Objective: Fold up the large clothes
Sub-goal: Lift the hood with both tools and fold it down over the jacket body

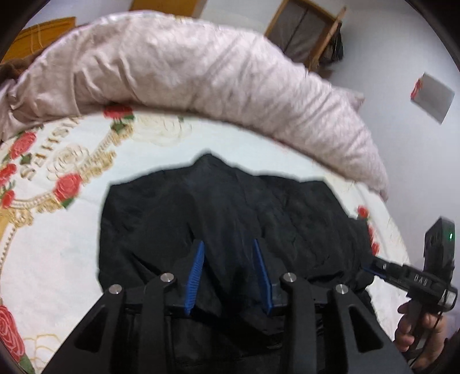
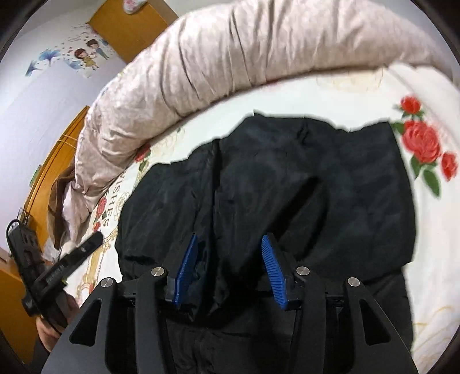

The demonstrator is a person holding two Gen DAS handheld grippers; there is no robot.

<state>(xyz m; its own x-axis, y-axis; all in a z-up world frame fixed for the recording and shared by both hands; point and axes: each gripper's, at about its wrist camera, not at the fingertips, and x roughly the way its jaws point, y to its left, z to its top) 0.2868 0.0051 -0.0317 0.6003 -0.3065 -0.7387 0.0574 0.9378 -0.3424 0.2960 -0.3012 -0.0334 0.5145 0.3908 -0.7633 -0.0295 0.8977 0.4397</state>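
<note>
A large black garment [image 1: 230,207] lies partly folded on a white bedsheet with red roses [image 1: 51,244]. It also fills the middle of the right wrist view [image 2: 302,187]. My left gripper [image 1: 228,247] is open, its blue pads [image 1: 195,273] apart, with a fold of the black cloth rising between them at the near edge. My right gripper [image 2: 230,241] is open too, over the garment's near edge, with black cloth between its blue pads [image 2: 273,270]. Each gripper shows in the other's view, the right one [image 1: 371,266] at the garment's right edge, the left one [image 2: 92,244] at its left.
A rolled pale pink quilt [image 1: 201,72] lies along the far side of the bed, also in the right wrist view [image 2: 230,51]. Beyond it stand a wooden chair [image 1: 304,31], orange wooden furniture [image 2: 126,26] and a white wall with stickers [image 2: 83,57].
</note>
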